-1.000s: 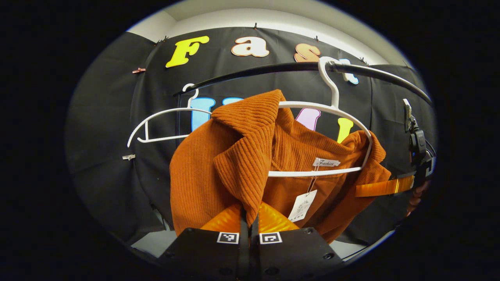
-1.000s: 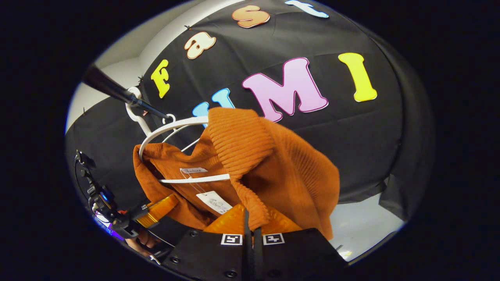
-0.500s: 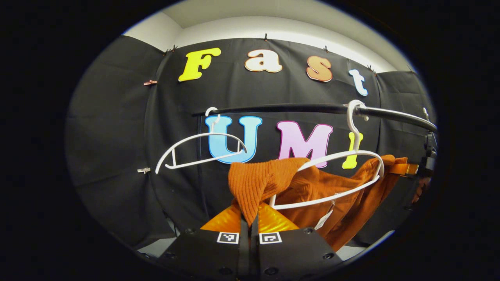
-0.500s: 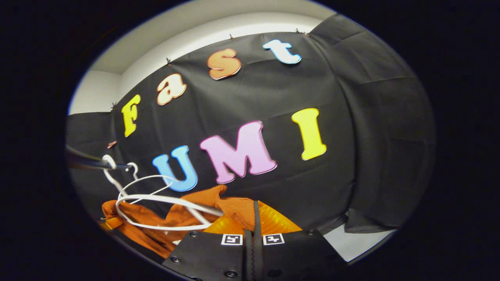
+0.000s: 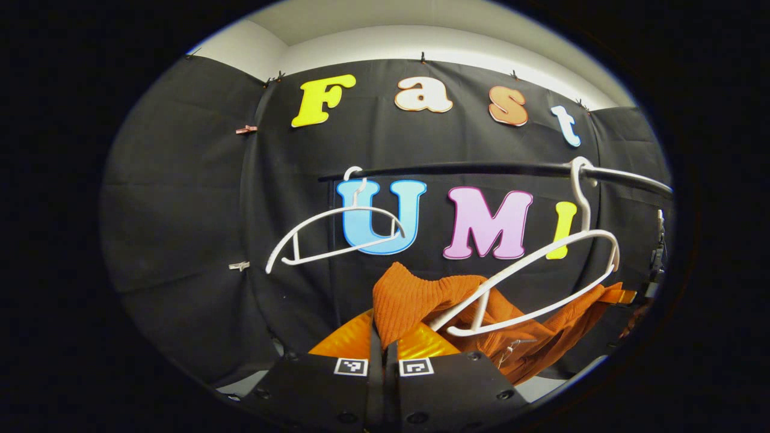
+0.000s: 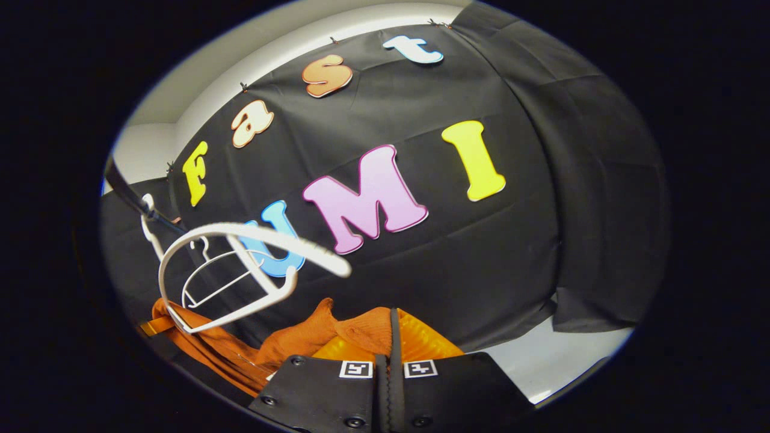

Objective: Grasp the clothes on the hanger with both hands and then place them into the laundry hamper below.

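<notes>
The left gripper [image 5: 383,343] is clamped tight on a fold of the rust-orange ribbed knit garment [image 5: 421,297], its fingers pressed together with the cloth pinched between them; the garment sags low in the left gripper view, below the black clothes rail [image 5: 481,169], stretching away to the right toward the other gripper [image 5: 625,296], whose fingers reach into the far end of the cloth at the edge of the picture. A white plastic hanger [image 5: 541,282] tilts steeply from its hook on the rail, its lower bar lying across the garment; a second white plastic hanger [image 5: 337,234] hangs bare farther left on the same rail.

In the right gripper view the right gripper [image 6: 390,346] is likewise closed on a bunched edge of the garment [image 6: 301,337], which trails down and to the left; the tilted hanger [image 6: 240,270] swings above it, its near arm blurred, the bare one [image 6: 210,279] behind it.
</notes>
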`<state>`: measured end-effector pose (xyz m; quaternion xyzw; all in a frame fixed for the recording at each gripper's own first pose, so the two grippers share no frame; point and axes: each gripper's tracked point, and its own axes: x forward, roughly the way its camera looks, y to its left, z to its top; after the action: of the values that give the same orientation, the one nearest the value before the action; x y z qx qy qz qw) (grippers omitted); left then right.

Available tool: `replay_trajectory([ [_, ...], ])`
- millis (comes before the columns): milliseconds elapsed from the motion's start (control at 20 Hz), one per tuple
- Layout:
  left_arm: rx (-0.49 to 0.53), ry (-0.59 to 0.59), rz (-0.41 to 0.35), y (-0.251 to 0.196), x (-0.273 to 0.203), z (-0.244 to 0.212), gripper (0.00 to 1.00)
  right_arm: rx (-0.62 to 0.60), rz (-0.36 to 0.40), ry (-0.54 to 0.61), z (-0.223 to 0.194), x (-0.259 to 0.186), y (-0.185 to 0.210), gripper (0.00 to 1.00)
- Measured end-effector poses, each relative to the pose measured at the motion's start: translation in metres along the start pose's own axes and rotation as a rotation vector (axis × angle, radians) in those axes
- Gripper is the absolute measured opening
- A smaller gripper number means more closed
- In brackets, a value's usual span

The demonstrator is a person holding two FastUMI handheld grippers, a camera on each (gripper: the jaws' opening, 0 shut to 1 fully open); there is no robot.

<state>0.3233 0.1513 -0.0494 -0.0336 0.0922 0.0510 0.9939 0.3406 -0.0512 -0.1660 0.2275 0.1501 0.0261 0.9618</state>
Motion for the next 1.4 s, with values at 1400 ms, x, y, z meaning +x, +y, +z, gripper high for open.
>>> replay_trajectory([
  [1400,-0.133,0.100,-0.360,-0.137,-0.013,-0.112,0.05,0.027,0.357,0.169,-0.112,-0.055,0.150,0.05],
])
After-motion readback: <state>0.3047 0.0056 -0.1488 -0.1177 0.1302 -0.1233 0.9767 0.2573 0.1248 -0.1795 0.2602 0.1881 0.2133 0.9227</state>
